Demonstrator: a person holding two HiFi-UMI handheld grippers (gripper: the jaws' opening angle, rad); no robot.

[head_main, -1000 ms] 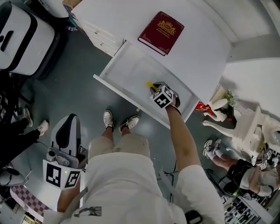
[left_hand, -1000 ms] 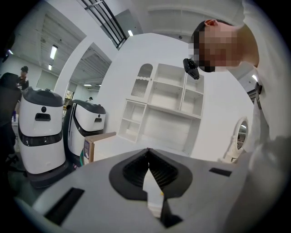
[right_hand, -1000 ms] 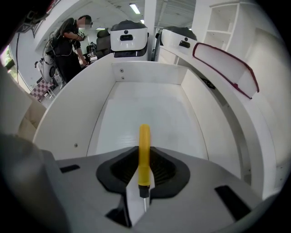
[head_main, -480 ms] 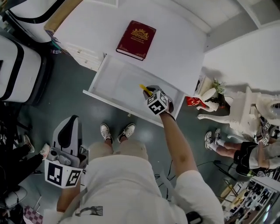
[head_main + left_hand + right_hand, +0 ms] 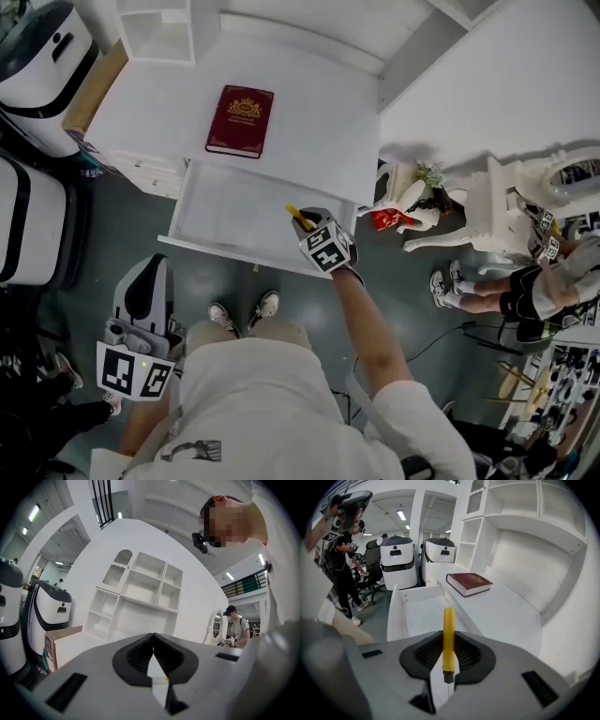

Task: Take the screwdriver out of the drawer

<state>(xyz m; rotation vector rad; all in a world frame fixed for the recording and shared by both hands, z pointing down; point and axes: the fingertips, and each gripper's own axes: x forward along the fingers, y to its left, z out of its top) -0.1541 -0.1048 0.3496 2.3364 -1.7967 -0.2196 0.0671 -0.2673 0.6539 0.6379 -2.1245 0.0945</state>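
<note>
The yellow-handled screwdriver (image 5: 448, 629) stands clamped between the jaws of my right gripper (image 5: 448, 639), handle pointing away, metal shank toward the camera. In the head view that gripper (image 5: 307, 225) hovers over the right end of the open white drawer (image 5: 225, 251), the yellow handle (image 5: 296, 215) sticking out ahead of it. The drawer (image 5: 393, 616) lies below and beyond the jaws, with nothing visible inside. My left gripper (image 5: 141, 309) hangs low at the left, away from the drawer; its jaws (image 5: 153, 637) are shut on nothing and face a white shelf unit (image 5: 136, 597).
A red book (image 5: 241, 120) lies on the white desk top (image 5: 309, 141) behind the drawer. White robot units (image 5: 397, 559) stand left of the desk. A white ornate chair (image 5: 497, 202) and a seated person's legs (image 5: 478, 291) are at the right.
My right gripper has risen with the screwdriver, from inside the drawer to above it. The left gripper has lifted a little. The head view has swung, shifting the desk leftward.
</note>
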